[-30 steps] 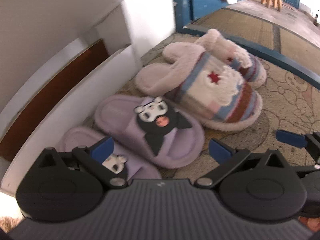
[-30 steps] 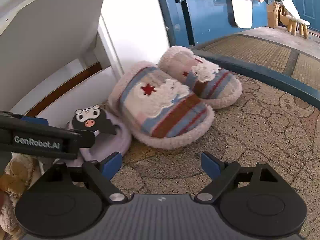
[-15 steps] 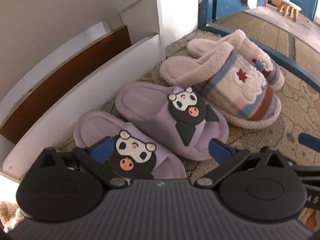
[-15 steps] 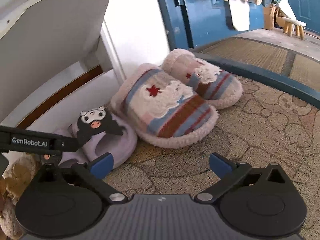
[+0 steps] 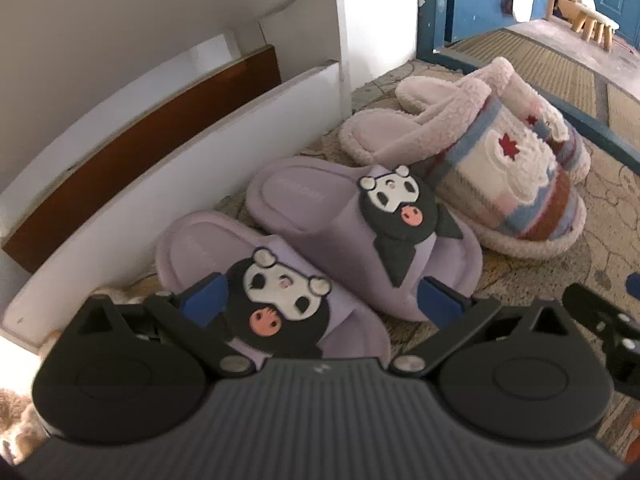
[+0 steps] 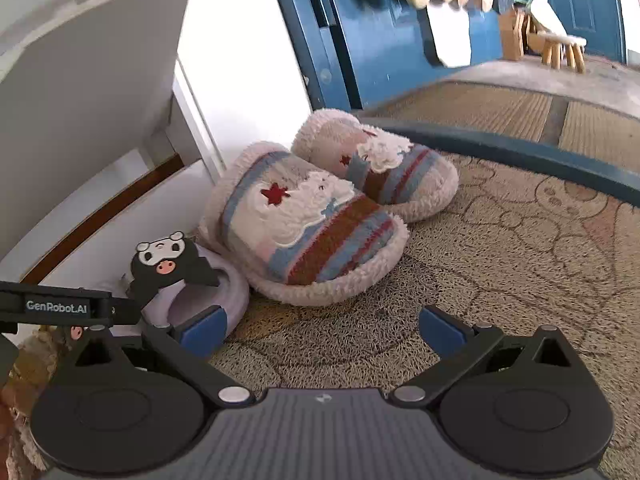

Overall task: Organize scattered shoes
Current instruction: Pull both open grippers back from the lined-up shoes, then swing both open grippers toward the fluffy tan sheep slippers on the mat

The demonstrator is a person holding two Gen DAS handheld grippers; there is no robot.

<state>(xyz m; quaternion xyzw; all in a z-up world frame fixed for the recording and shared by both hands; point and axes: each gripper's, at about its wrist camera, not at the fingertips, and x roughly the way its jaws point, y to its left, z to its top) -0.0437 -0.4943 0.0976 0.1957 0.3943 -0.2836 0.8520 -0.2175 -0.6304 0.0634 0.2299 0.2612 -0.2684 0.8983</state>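
Four slippers stand in a row on the patterned doormat (image 6: 500,248), heels toward the white shoe cabinet (image 5: 192,128). The left hand-held gripper (image 5: 320,296) hangs with jaws spread wide over the near purple cartoon slipper (image 5: 208,248), gripping nothing; its body hides that slipper's toe. The second purple cartoon slipper (image 5: 320,216) sits just beside it, then the near striped fleece slipper (image 5: 512,184), which covers much of the far striped fleece slipper (image 5: 452,84). The right hand-held gripper (image 6: 320,330) is also wide open and empty above bare mat. In its view the left tool's arm blocks the near purple slipper almost completely.
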